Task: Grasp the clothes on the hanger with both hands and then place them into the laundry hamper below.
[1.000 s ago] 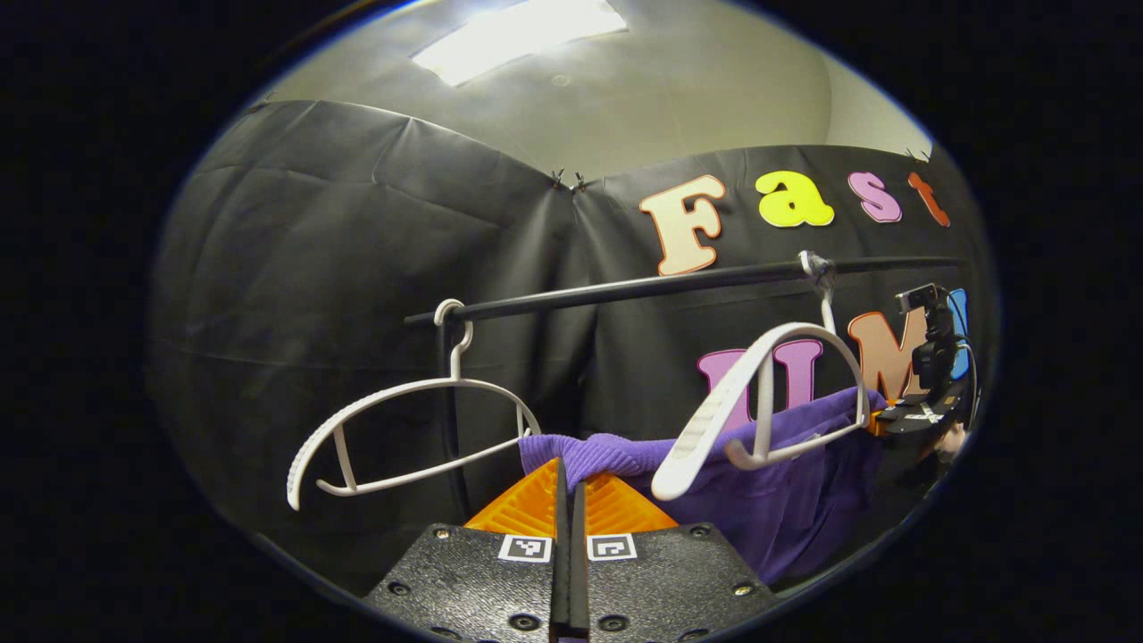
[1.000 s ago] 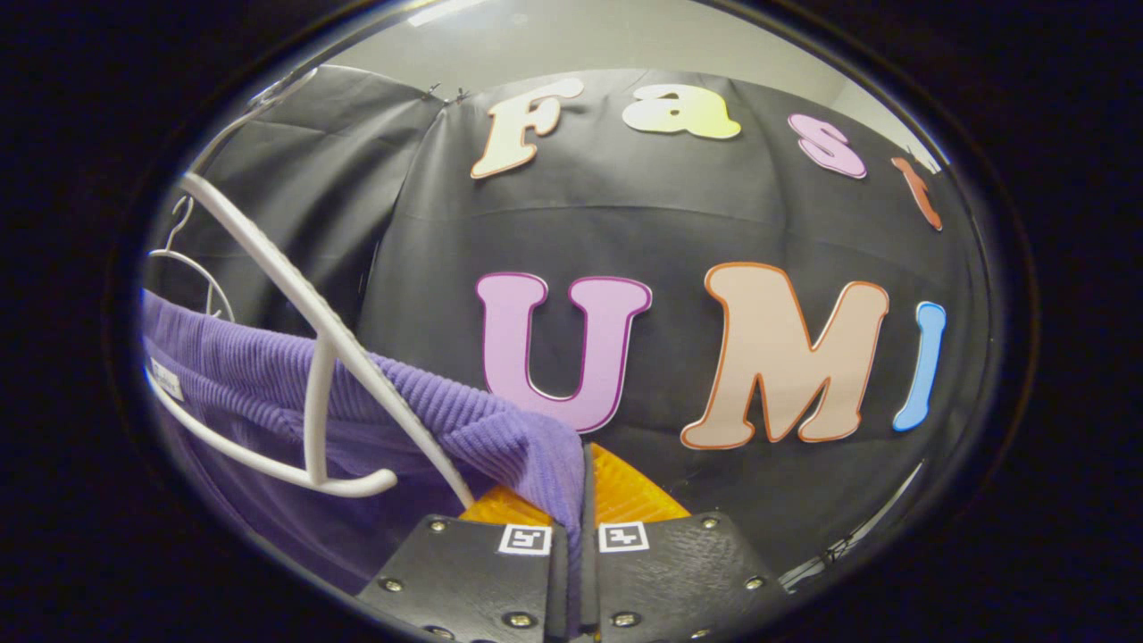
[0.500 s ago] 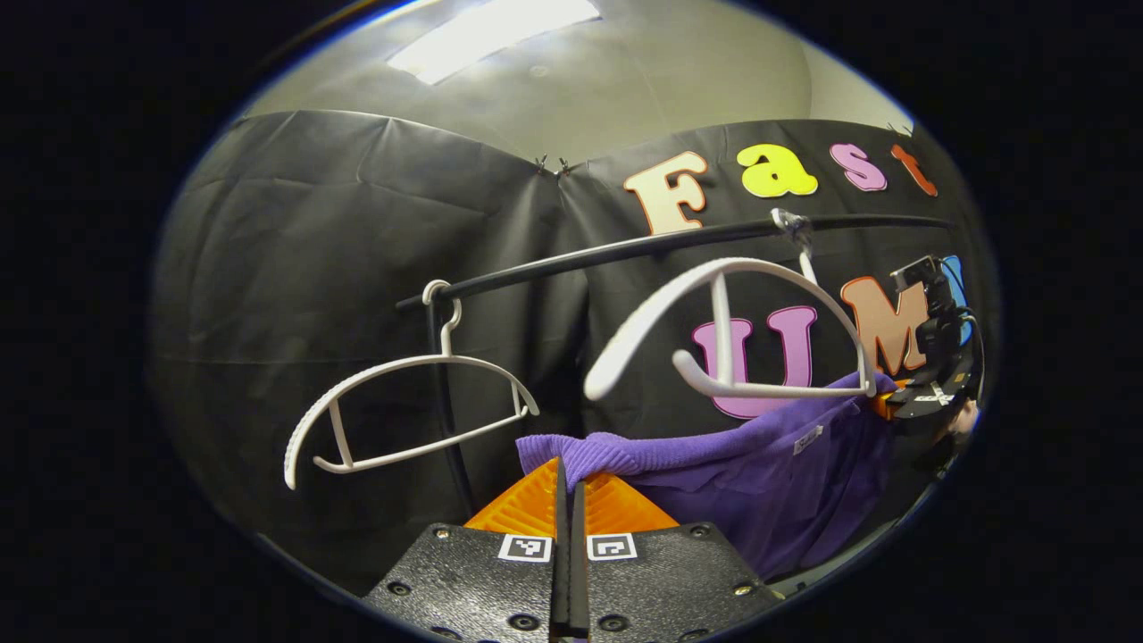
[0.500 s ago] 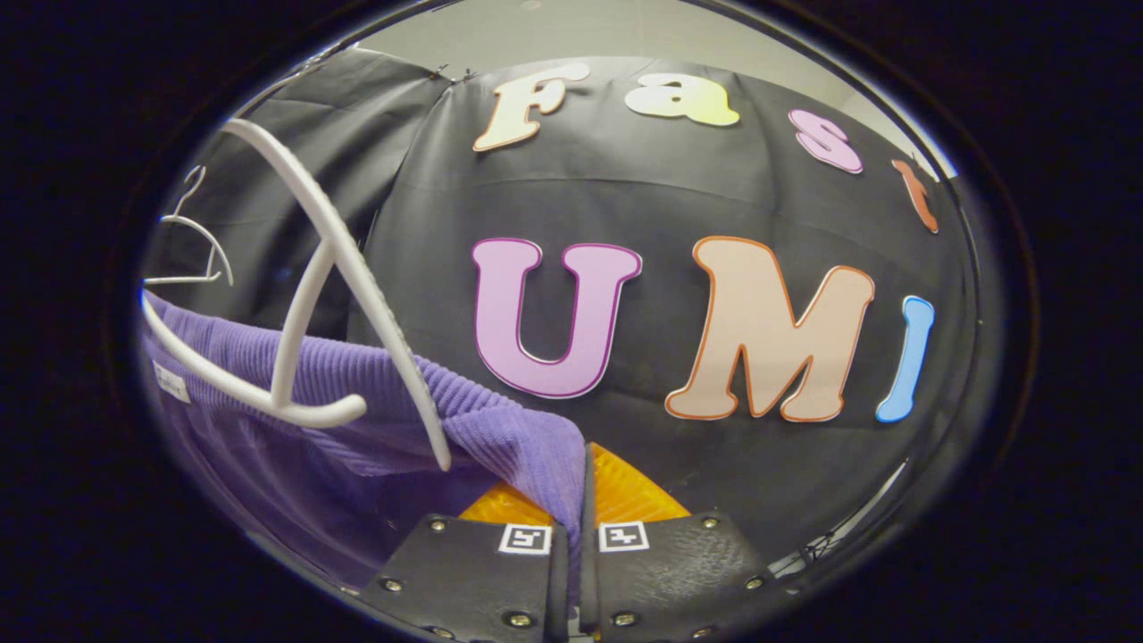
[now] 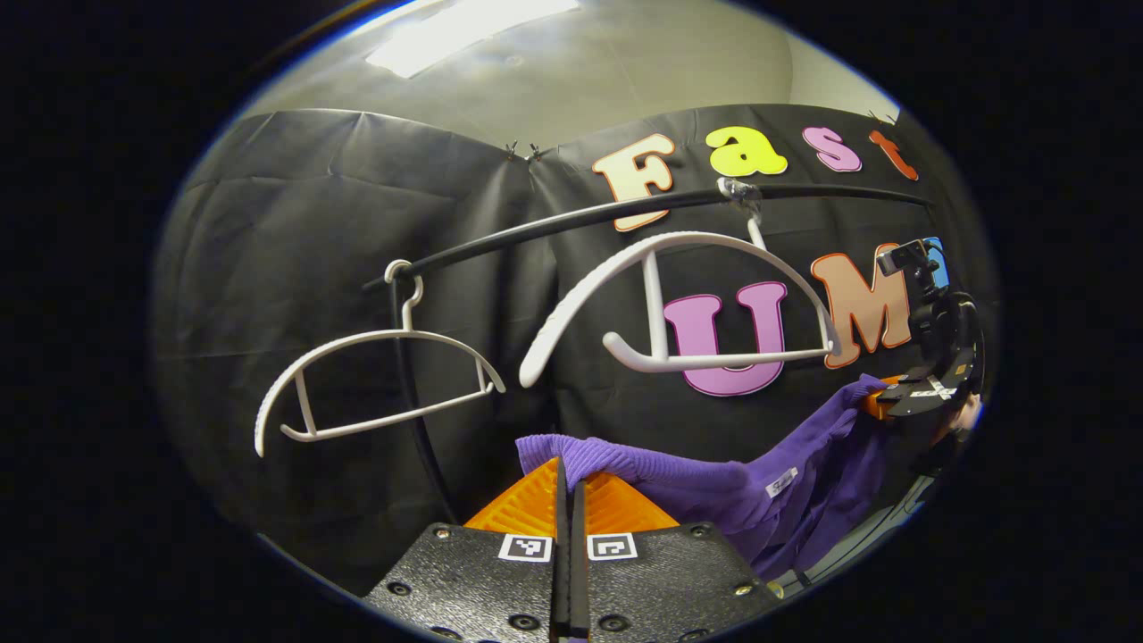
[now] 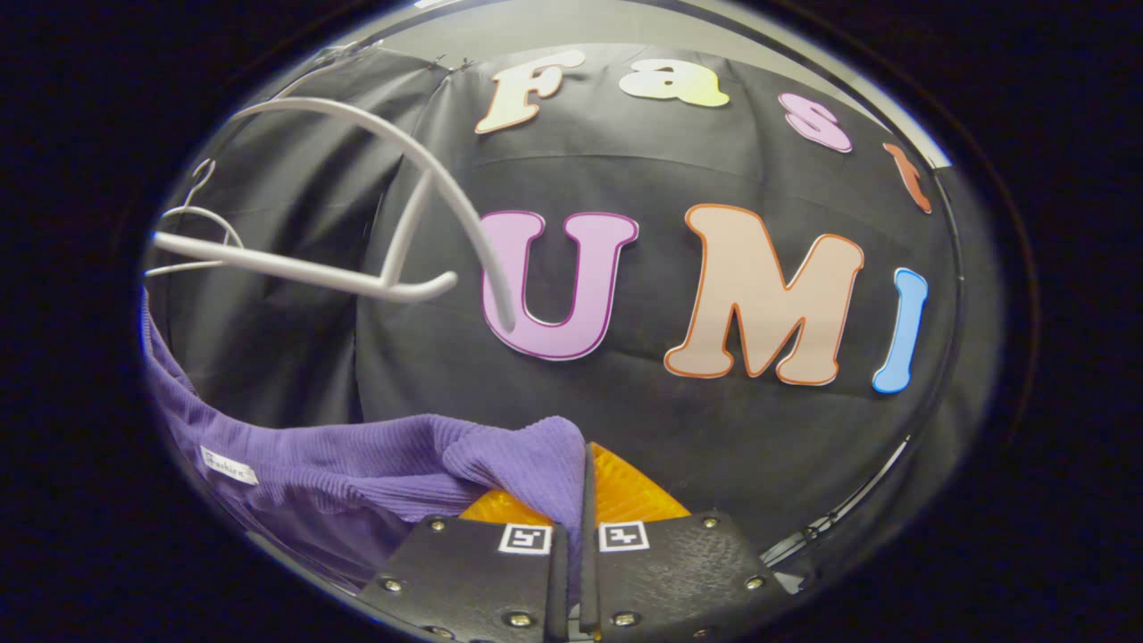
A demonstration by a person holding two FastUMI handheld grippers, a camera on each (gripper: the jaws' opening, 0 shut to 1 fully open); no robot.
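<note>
Purple ribbed garment (image 5: 714,487) stretched between two grippers, hanging clear below a bare white hanger (image 5: 679,304). Left gripper (image 5: 568,500) at bottom of left gripper view, fingers together, clamped on one end of the cloth. Right gripper (image 6: 582,500) at bottom of right gripper view, fingers pinched on the other end; seen too at far right in left gripper view. Second white hanger (image 5: 375,384) empty, farther along the black rail (image 5: 554,223). White tag (image 6: 229,465) sewn inside the garment.
</note>
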